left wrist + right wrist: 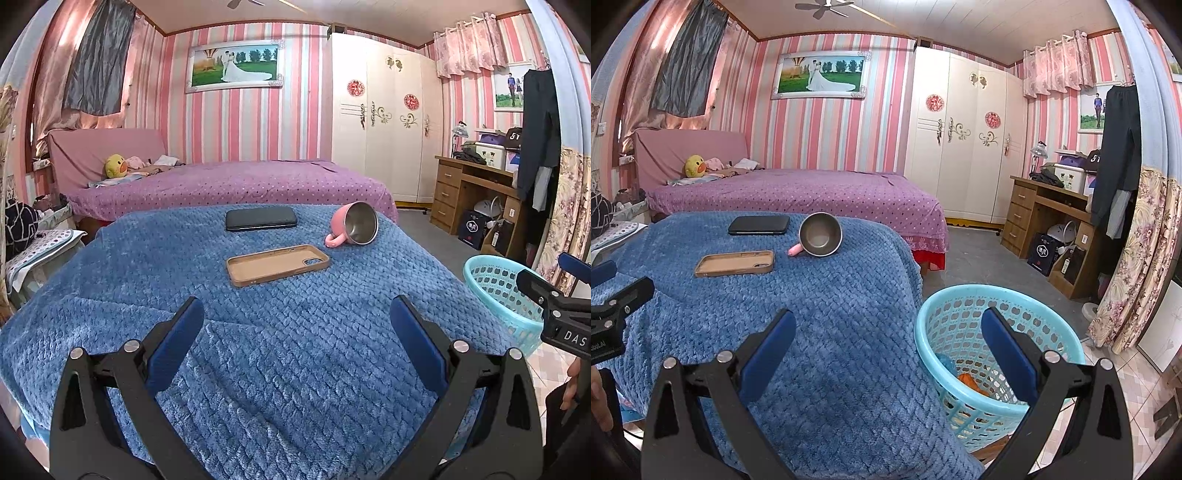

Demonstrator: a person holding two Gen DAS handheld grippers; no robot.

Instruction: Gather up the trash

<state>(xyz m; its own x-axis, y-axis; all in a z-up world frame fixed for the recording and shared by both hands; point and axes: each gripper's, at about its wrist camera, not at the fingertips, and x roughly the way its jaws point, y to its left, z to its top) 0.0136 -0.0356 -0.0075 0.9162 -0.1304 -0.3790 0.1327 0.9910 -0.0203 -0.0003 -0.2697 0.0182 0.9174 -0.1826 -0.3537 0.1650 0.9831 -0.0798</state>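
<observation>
A light blue plastic basket (960,306) stands on the floor right of the blue-blanketed table (831,332); orange and blue scraps (971,382) lie inside it. It also shows in the left wrist view (495,280). My left gripper (295,328) is open and empty above the near part of the blanket (277,369). My right gripper (886,339) is open and empty, its right finger over the basket, its left finger over the table edge.
On the blanket lie a tan phone case (277,264), a black phone (261,219) and a tipped pink mug (352,225). A purple bed (236,184) is behind. A wooden desk (1049,218) and a white wardrobe (964,140) are at the right.
</observation>
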